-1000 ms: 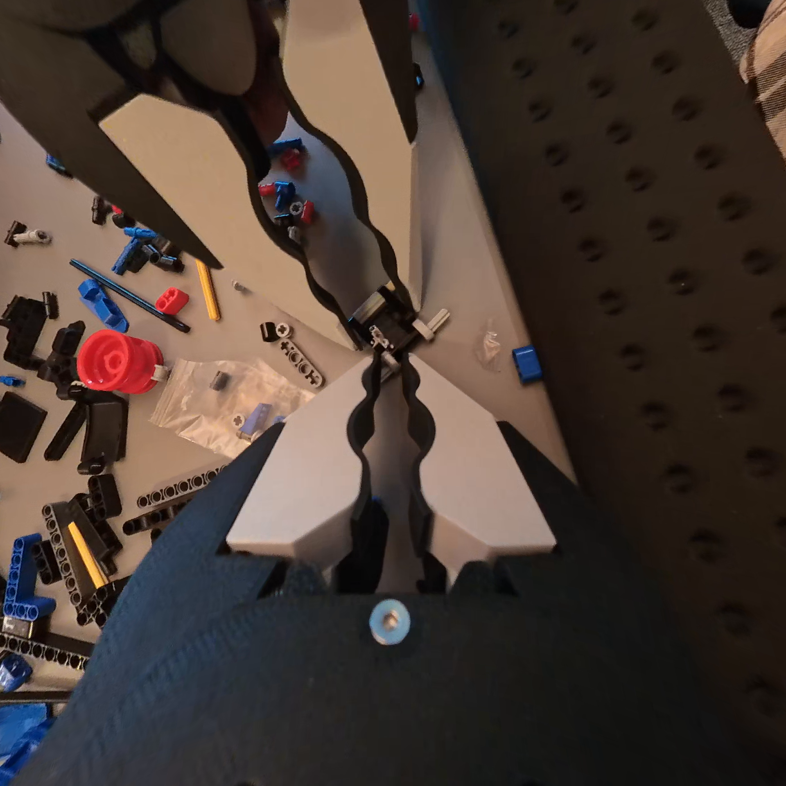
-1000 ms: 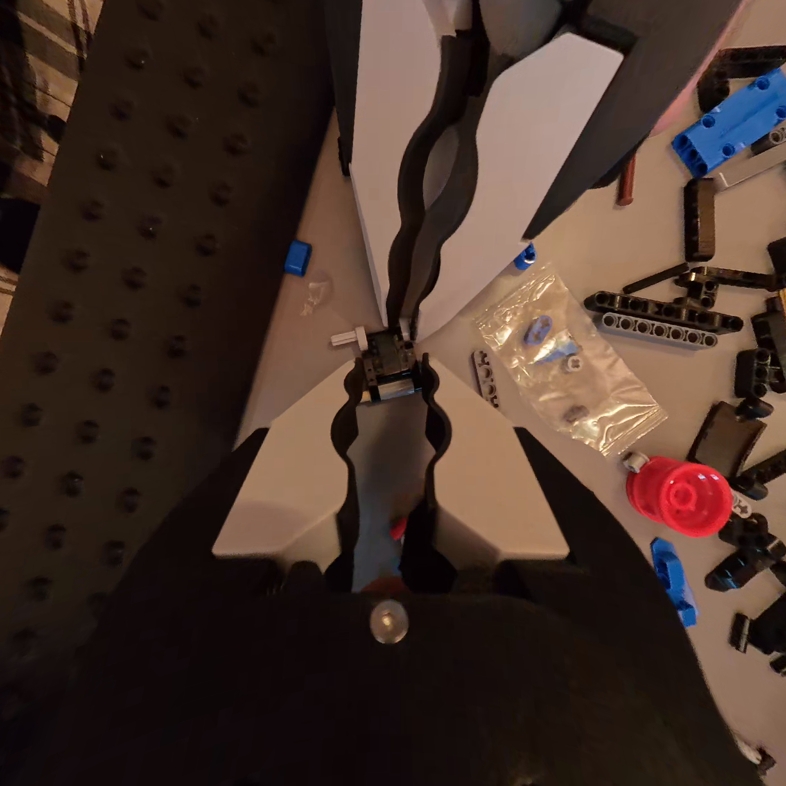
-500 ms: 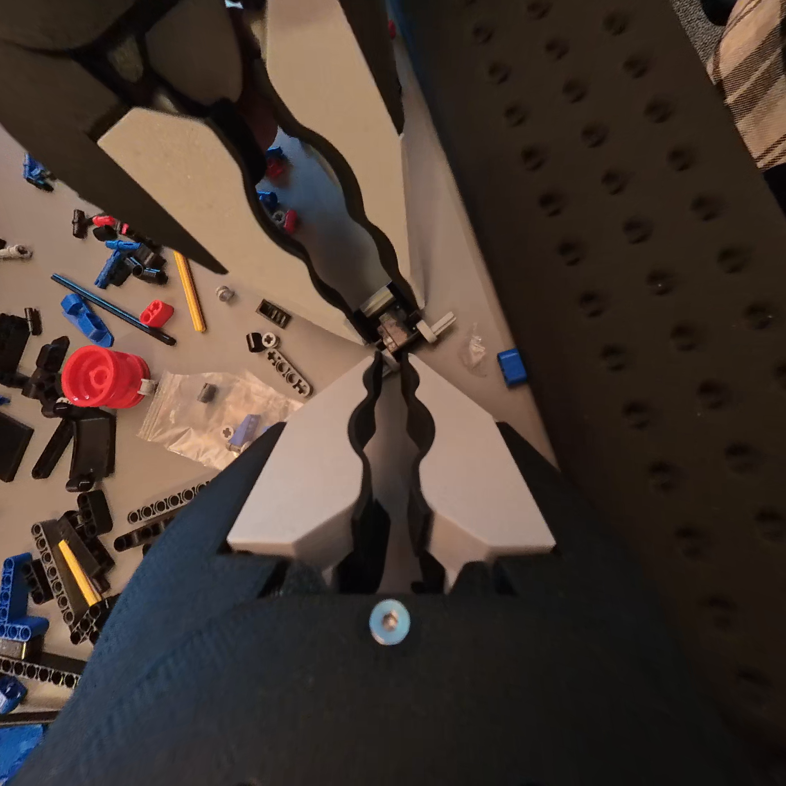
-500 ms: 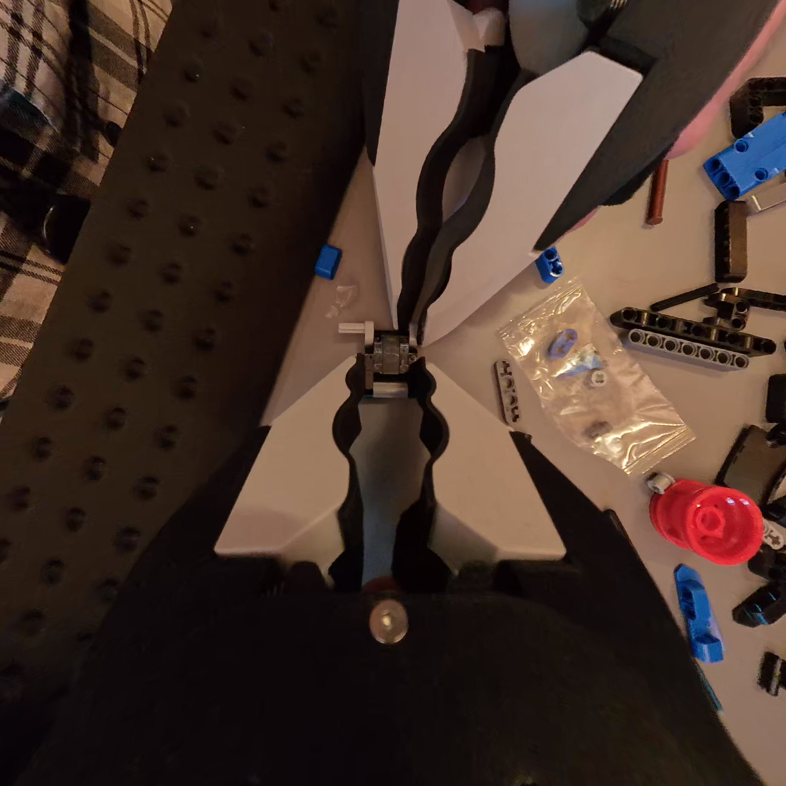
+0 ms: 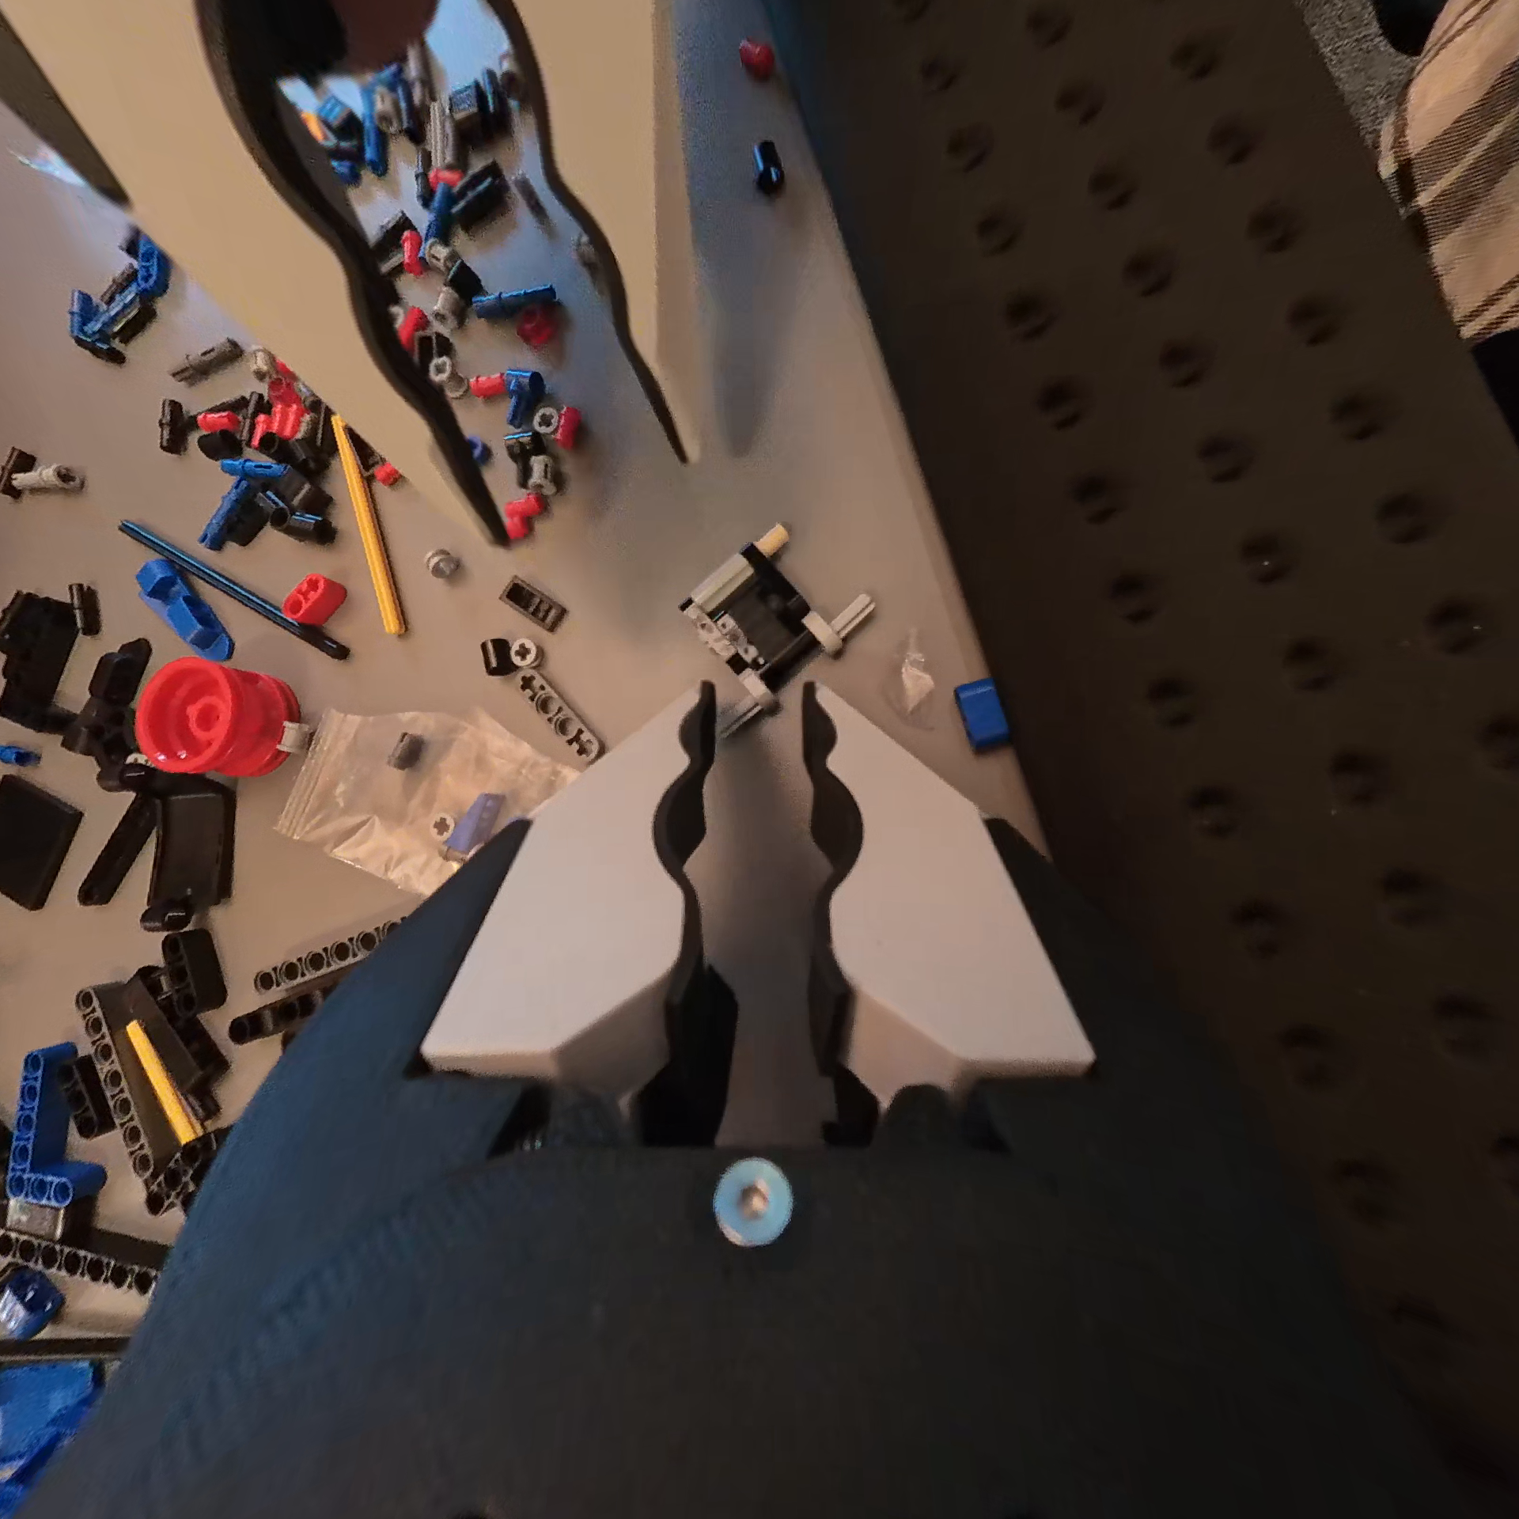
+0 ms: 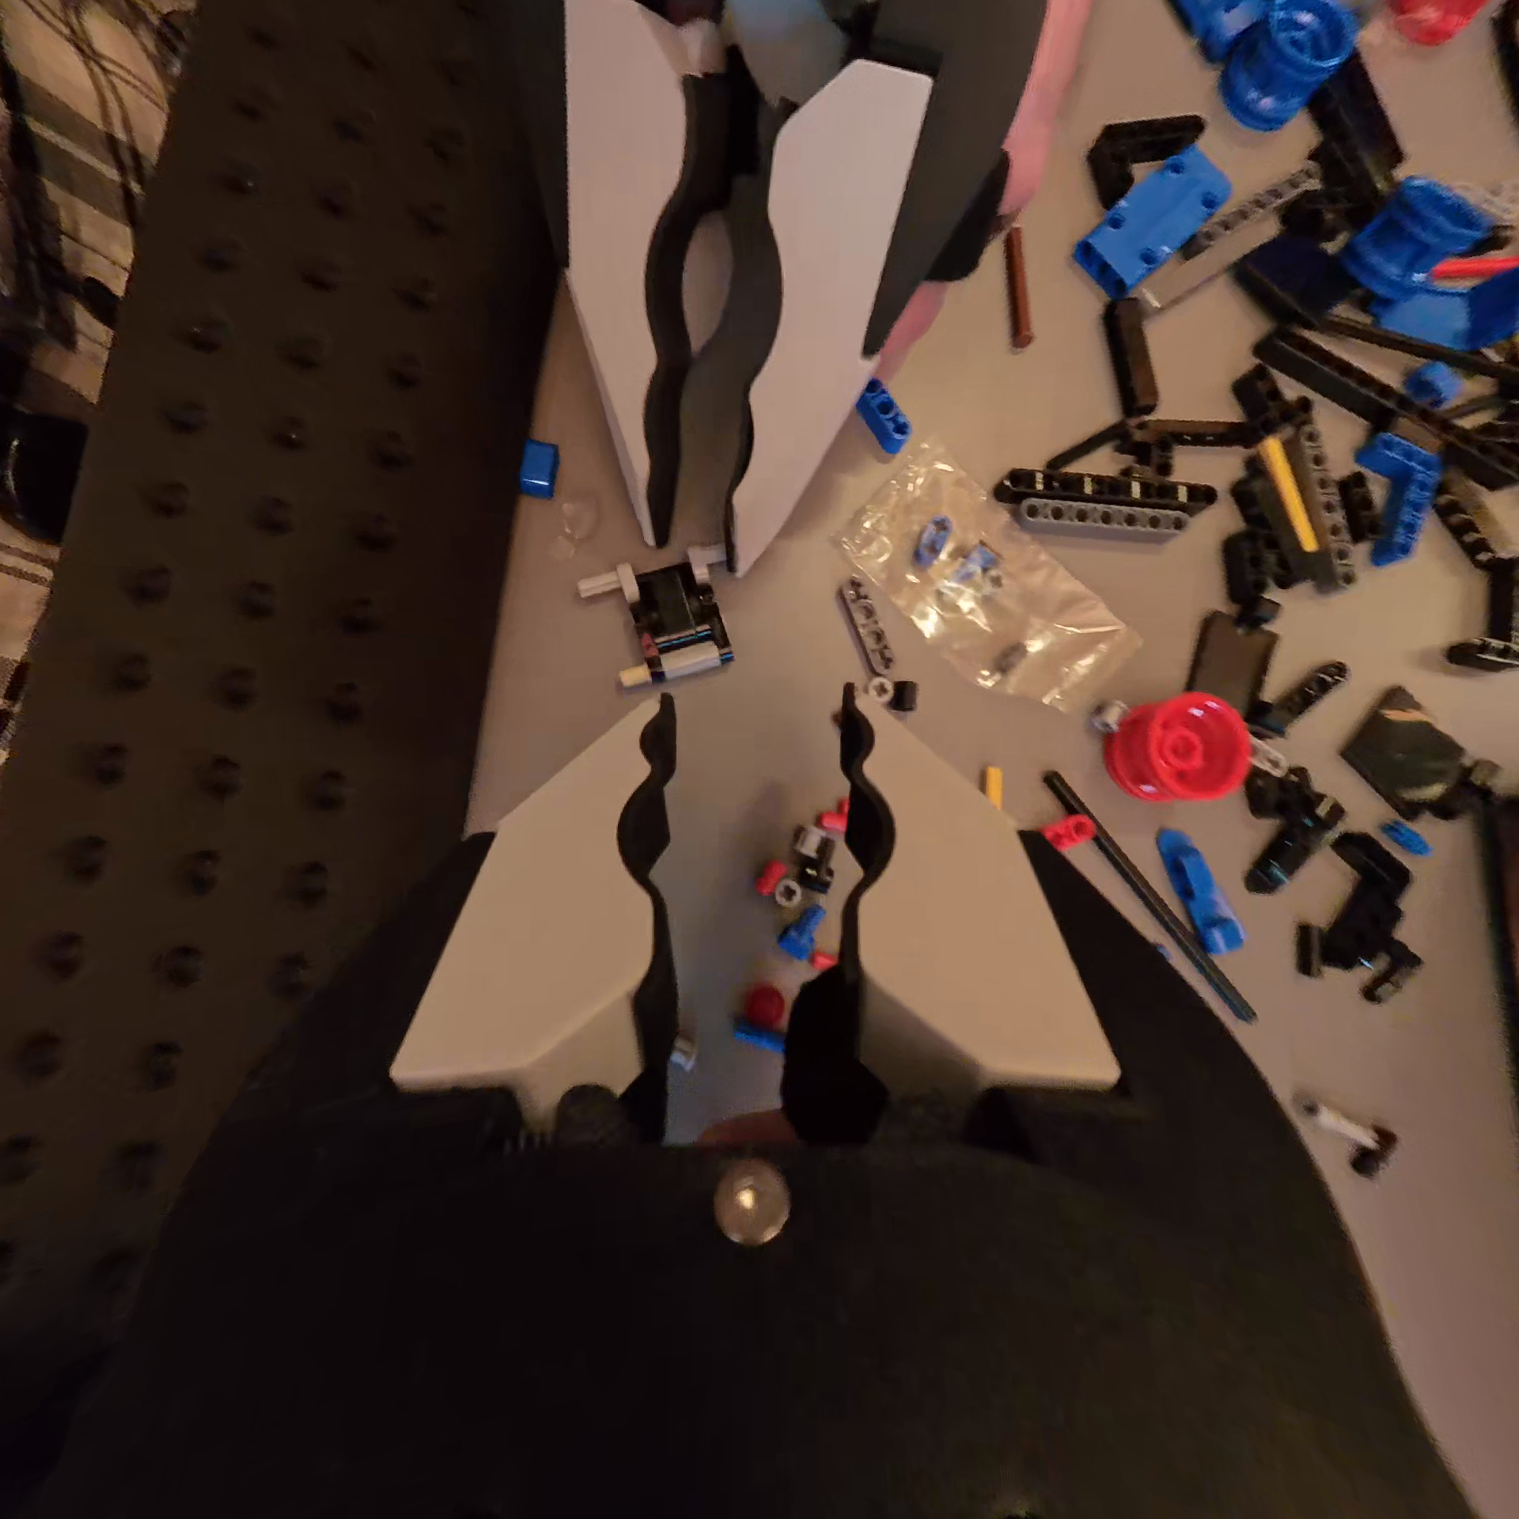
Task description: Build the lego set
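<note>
Small black-and-grey assembly (image 5: 752,618) flat on the grey table (image 5: 830,427), free of both grippers, close to the edge of the dark studded mat (image 5: 1233,575). Same assembly (image 6: 676,626) in the right wrist view, a pale axle poking out toward the mat (image 6: 247,575).

Left gripper (image 5: 754,694) right at the assembly, fingers narrowly parted and empty, one grey pin end of the assembly reaching into the gap between the tips. No grip visible.

Right gripper (image 6: 752,705) on the opposite side of the assembly, a little off from it, fingers spread wide and empty, loose red and blue bits on the table showing between them.

Beside the assembly toward the mat: a scrap of clear plastic (image 5: 912,674), then a blue brick (image 5: 981,715) against the mat's edge. On the assembly's other side: a short grey beam (image 5: 559,713), a clear bag (image 5: 427,789) with a few small parts, and beyond it a red wheel (image 5: 215,717). Farther from the assembly, a yellow axle (image 5: 367,526), a long black axle (image 5: 234,590), and scattered black, blue and red parts.
</note>
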